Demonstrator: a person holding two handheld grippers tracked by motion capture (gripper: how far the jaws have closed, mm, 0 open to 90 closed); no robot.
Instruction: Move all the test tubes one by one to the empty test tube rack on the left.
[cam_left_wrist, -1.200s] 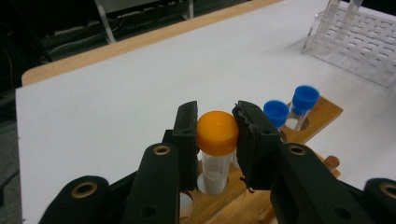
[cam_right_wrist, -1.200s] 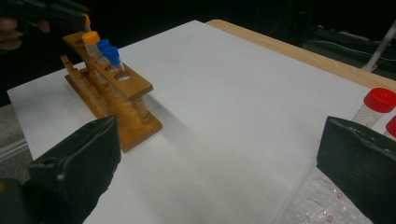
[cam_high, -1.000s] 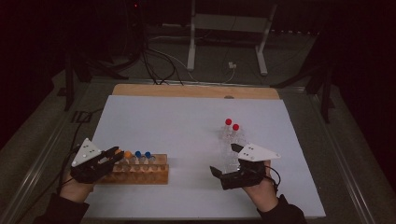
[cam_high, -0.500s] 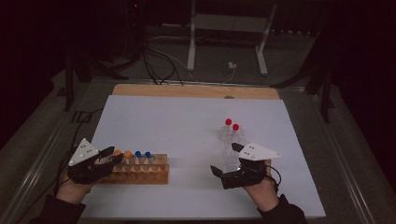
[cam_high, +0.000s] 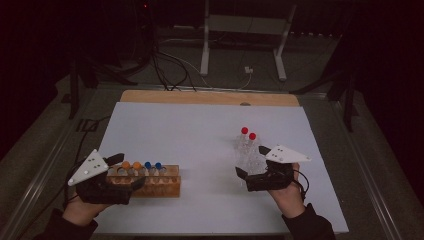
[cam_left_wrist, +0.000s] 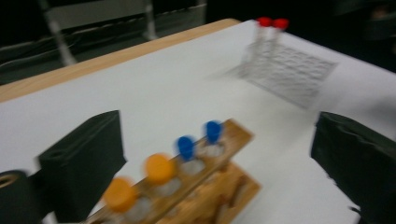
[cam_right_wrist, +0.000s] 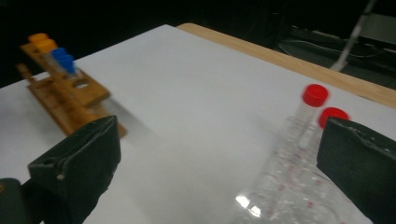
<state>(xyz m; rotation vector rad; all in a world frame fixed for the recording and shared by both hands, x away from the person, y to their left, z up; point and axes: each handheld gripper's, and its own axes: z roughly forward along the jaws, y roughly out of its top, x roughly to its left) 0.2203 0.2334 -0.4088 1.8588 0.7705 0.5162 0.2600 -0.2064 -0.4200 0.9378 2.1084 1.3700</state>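
Left gripper (cam_high: 122, 172) sat wide open around the wooden rack (cam_high: 150, 181), near left. Right gripper (cam_high: 243, 178) was wide too, beside the clear rack (cam_high: 250, 155).

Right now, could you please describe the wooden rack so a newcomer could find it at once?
On the white table, look at the near left corner beside the left tool. The wooden rack holds orange- and blue-capped tubes, unlike the clear rack with red-capped ones.

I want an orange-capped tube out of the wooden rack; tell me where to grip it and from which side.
Grip an orange-capped tube just under its cap, coming straight down from above. It stands upright in the wooden rack, the rack hides its lower body, and neighbouring tubes crowd its sides. The open left gripper is nearest.
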